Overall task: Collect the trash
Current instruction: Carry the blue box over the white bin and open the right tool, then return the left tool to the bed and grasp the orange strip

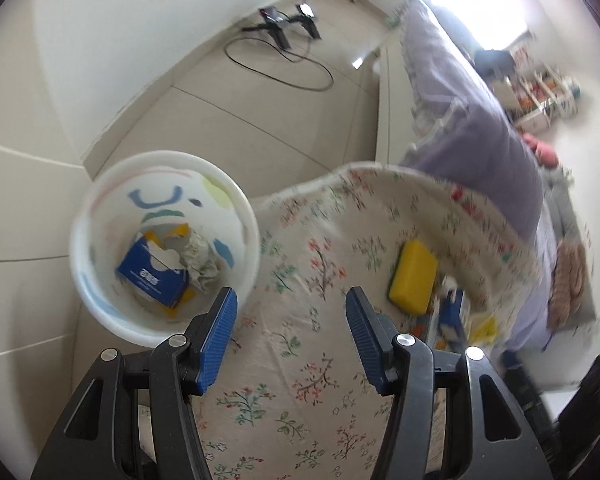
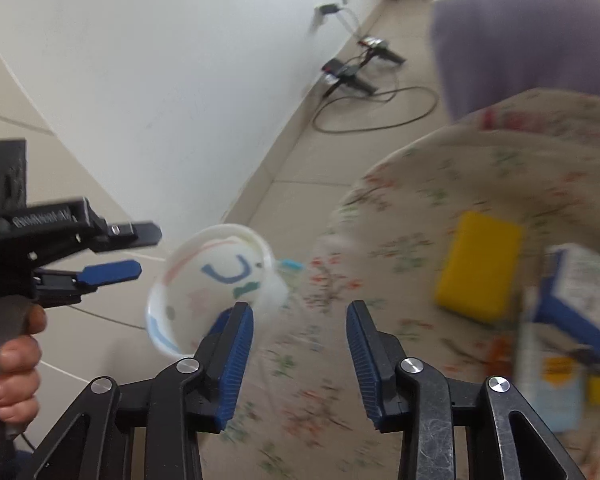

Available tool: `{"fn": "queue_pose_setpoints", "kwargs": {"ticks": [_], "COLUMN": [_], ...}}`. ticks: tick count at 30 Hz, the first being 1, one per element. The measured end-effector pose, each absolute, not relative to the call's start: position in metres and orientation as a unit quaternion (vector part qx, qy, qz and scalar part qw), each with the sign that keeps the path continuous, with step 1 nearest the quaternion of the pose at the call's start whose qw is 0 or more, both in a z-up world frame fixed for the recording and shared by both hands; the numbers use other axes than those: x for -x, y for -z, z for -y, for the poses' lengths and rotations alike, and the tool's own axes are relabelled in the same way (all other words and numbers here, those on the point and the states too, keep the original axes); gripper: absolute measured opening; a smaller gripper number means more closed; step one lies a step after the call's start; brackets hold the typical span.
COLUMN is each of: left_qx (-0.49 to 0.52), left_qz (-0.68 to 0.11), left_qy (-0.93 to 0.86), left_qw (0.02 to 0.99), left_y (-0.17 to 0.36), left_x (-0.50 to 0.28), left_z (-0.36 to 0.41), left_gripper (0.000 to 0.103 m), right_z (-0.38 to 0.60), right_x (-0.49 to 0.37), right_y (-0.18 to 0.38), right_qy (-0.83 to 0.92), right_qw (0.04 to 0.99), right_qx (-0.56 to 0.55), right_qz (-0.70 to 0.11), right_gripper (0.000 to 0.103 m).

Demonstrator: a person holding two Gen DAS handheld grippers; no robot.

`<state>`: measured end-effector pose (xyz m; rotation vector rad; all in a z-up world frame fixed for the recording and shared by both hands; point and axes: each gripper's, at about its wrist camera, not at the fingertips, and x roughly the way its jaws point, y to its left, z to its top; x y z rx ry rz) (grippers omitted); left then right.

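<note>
Plainly, both the left tongs (image 1: pixel 290 336) and right tongs (image 2: pixel 300 360) gape, gripping nothing. From the left tongs, the trash bin (image 1: pixel 100 312) holding a blue tissue box (image 1: pixel 152 276) sits at ten o'clock, and a yellow sponge (image 1: pixel 414 276) on the floral-clothed bench (image 1: pixel 300 360) at two o'clock.

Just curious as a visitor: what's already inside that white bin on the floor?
In the white bin lie a blue tissue box, torn open, and a crumpled paper wad beside it, with yellow scraps around. Whatever lies beneath them is covered.
</note>
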<state>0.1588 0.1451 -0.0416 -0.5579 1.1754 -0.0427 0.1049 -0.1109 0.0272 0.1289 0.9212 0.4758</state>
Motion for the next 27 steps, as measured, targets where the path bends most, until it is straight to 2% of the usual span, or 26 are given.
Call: {"fn": "queue_pose_setpoints", "kwargs": {"ticks": [2, 7, 9, 14, 23, 27], "left_qx": [0.229, 0.145, 0.113, 0.104, 0.082, 0.084], "left_qz": [-0.557, -0.582, -0.59, -0.601, -0.606, -0.609], "left_qy": [0.033, 0.059, 0.073, 0.094, 0.105, 0.097], "left_qw": [0.798, 0.798, 0.796, 0.787, 0.784, 0.783], "left_y": [0.045, 0.061, 0.068, 0.083, 0.101, 0.108], "left_x": [-0.16, -0.157, -0.154, -0.149, -0.152, -0.157], "left_z": [-0.117, -0.047, -0.019, 0.023, 0.07, 0.072], "left_gripper": [0.06, 0.06, 0.06, 0.06, 0.06, 0.059], "right_z": [0.147, 0.227, 0.266, 0.334, 0.351, 0.358], "right_x": [-0.1, -0.093, -0.087, -0.091, -0.093, -0.093], "right_y": [-0.041, -0.047, -0.035, 0.004, 0.053, 0.074], "right_qy": [-0.203, -0.132, -0.099, -0.024, 0.005, -0.021], "right_qw": [0.872, 0.887, 0.892, 0.849, 0.784, 0.743], "right_qx": [-0.074, -0.096, -0.124, -0.219, -0.233, -0.288], "right_qz": [-0.439, -0.431, -0.423, -0.481, -0.576, -0.604], "right_gripper": [0.053, 0.059, 0.067, 0.068, 0.068, 0.068]}}
